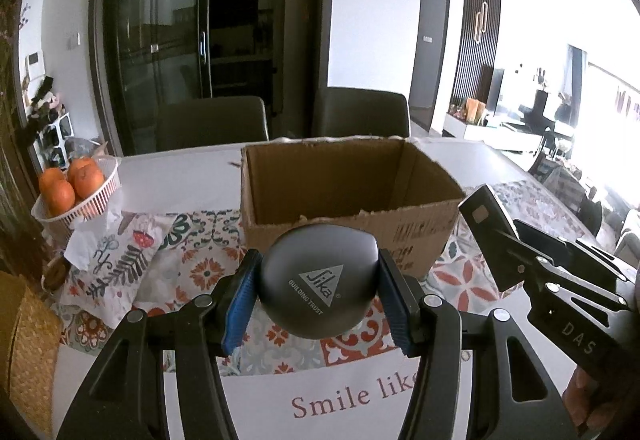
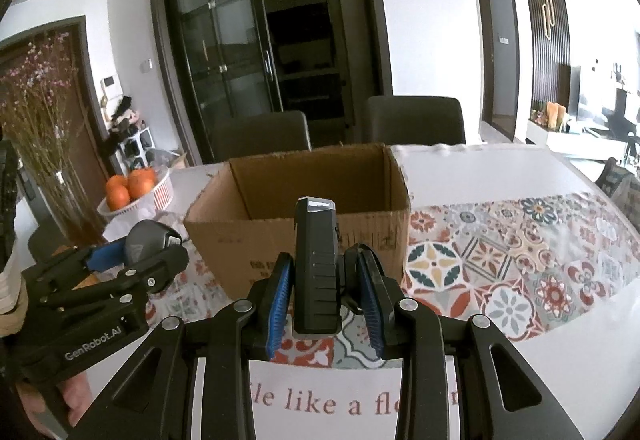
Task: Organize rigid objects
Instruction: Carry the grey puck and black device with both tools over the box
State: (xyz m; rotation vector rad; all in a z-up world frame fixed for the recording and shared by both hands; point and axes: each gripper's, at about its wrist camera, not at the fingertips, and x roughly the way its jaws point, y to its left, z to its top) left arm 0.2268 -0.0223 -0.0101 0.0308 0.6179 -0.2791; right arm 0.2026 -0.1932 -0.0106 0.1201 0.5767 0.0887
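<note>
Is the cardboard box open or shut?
Open: the box has no flaps over its top, and both views show its bare inner walls.

Each fisheye camera sits close behind its own fingers, looking forward and slightly down across the table. Both views share the open cardboard box (image 1: 344, 196) (image 2: 304, 196) ahead of the tongs, the basket of oranges (image 1: 76, 188) (image 2: 136, 188) to its left, and each other's gripper.

Black hand-held gripper (image 1: 318, 302), blue ribbed pads (image 1: 239, 304), silver screws
</note>
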